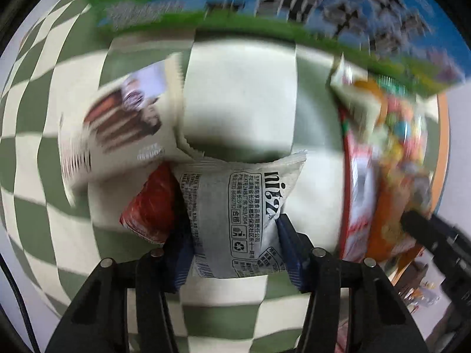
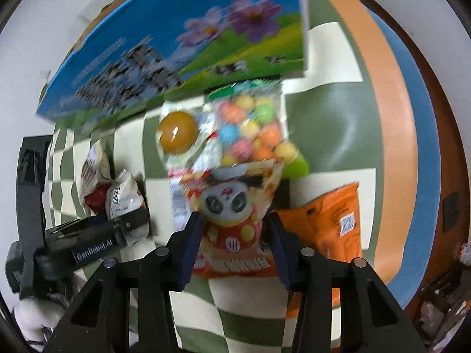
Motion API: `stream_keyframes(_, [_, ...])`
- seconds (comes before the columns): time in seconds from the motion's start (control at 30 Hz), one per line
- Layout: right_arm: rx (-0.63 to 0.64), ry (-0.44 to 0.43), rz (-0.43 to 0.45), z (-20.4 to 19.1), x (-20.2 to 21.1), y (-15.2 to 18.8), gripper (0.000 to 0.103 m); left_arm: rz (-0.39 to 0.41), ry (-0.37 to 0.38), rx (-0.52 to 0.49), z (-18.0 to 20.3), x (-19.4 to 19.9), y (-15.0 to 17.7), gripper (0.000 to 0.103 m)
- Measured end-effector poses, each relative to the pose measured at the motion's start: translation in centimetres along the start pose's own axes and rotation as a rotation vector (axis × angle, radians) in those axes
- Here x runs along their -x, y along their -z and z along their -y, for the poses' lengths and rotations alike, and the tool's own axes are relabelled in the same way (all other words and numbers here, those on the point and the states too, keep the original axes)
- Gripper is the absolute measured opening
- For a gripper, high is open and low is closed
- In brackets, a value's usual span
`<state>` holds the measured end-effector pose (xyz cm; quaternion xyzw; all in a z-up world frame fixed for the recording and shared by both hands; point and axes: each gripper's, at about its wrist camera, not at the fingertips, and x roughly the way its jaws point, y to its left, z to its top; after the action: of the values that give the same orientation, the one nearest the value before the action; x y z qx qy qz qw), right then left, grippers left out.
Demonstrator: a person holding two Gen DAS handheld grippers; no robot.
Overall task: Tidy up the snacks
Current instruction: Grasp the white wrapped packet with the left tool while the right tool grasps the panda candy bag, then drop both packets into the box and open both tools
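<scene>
On a green-and-cream checked tablecloth [image 1: 244,94], the left gripper [image 1: 234,229] pinches a grey-white printed snack packet [image 1: 235,211]. The right gripper [image 2: 235,235] clamps a panda-printed orange snack bag [image 2: 232,214]. Lifting both straight up, grips firm, should avoid dragging neighbouring packets.

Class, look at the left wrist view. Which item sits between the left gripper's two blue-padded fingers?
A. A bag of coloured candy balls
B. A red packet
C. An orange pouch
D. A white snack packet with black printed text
D: in the left wrist view the left gripper has its blue pads pressed on both sides of the white snack packet with black print, while the red packet lies beside it, outside the fingers.
</scene>
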<state>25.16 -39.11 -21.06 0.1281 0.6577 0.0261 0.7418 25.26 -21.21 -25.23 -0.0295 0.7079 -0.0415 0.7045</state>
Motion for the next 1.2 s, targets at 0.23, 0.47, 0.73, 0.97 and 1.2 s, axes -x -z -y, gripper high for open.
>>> stream_keyframes(0.23, [-0.001,-0.001,-0.001,-1.0,-1.6,0.7,0.055,-0.024,0.041,0.048,-0.5,-2.0,0.9,0.059])
stream_keyframes(0.47, [-0.052,-0.003,-0.01,-1.3,-2.8,-0.1,0.057,-0.021,0.122,0.123,-2.6,-2.2,-0.2,0.062])
stream_keyframes(0.73, [-0.088,-0.004,0.065,-1.5,-0.3,-0.2,0.069,-0.03,0.144,0.155,-4.8,-2.3,-0.1,0.062])
stream_keyframes(0.97, [-0.035,0.074,0.034,-1.6,-1.9,-1.0,0.06,0.025,0.074,0.099,-4.0,-1.2,0.5,0.052])
stream_keyframes(1.2, [0.057,0.099,0.085,-2.8,-1.5,0.0,0.048,0.088,0.065,0.035,-3.1,1.7,1.3,0.045])
